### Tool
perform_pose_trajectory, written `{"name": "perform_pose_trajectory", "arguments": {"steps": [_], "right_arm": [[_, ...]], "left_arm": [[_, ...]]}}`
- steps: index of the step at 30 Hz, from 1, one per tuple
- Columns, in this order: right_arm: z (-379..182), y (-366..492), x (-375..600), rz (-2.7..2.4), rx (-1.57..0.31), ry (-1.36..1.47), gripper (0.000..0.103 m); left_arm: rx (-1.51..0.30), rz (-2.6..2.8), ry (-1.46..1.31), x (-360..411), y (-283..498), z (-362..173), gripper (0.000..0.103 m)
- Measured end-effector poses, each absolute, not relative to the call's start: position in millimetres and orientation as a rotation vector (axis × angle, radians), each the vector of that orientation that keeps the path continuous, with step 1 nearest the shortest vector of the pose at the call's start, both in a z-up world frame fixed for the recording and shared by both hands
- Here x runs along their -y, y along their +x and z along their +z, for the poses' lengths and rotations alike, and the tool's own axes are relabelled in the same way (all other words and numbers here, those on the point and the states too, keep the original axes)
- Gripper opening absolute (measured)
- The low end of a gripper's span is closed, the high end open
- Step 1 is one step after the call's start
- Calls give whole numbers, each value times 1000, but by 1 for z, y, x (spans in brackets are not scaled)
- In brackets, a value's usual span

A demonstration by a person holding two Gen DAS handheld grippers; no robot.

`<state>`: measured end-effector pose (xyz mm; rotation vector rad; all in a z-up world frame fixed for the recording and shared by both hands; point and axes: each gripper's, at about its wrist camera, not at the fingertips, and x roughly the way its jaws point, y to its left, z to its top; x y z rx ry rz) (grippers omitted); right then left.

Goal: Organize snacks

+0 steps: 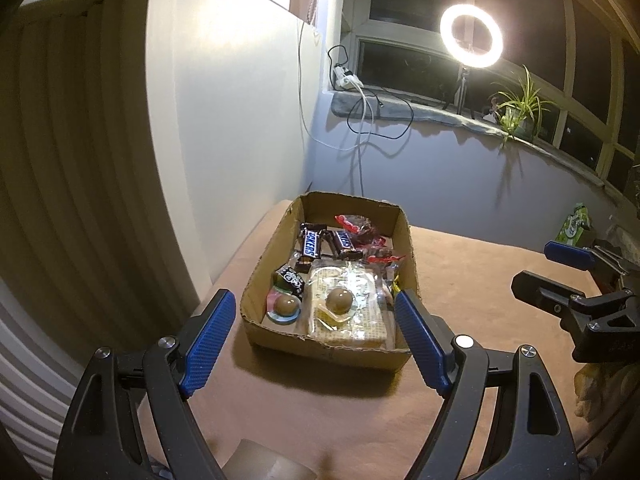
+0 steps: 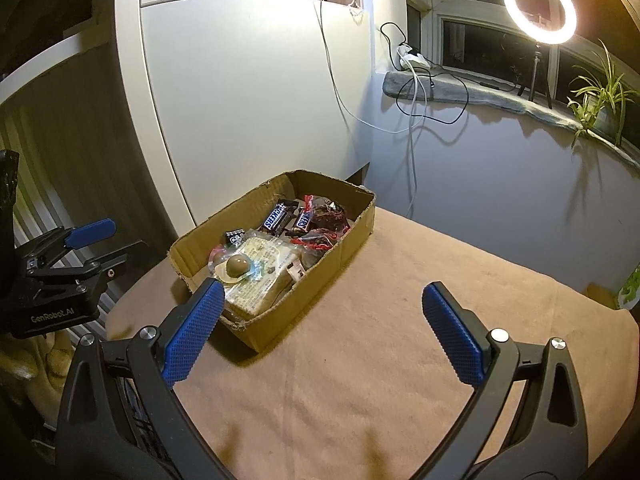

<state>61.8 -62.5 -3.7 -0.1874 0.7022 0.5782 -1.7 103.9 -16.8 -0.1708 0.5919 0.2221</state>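
A cardboard box (image 1: 276, 240) stands on the brown-clothed table (image 1: 460, 280) and holds snacks: two Snickers bars (image 1: 310, 244), red-wrapped candies (image 1: 360, 226), a wafer pack (image 1: 352, 308) and two round chocolate balls (image 1: 339, 301). My left gripper (image 1: 316, 336) is open and empty, just in front of the box. The box also shows in the right wrist view (image 2: 344, 256). My right gripper (image 2: 324, 336) is open and empty, above the cloth right of the box. The right gripper shows at the left view's right edge (image 1: 568, 276); the left gripper shows at the right view's left edge (image 2: 80, 252).
A white cabinet (image 2: 248, 92) stands behind the box. A window sill (image 2: 480, 96) carries a ring light (image 2: 540, 6), a power strip with cables (image 2: 412, 58) and a potted plant (image 2: 600, 100). A green packet (image 1: 574, 226) sits at the table's far right.
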Motion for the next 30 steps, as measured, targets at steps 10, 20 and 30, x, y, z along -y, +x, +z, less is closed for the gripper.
{"name": "perform_pose_trajectory", "arguments": {"steps": [10,20,30], "right_arm": [[-7,59,67,570,-709,-168,101],[-8,58,68,572,-712,-160,101],[-9,59,69,572,-717,-151,101]], "left_arm": [[-581,217,-157,-96,-6,-13,82],[-580,216,-157,-94,-7,-13,82],[-580,214,-153,-91,-7,-12,82]]}}
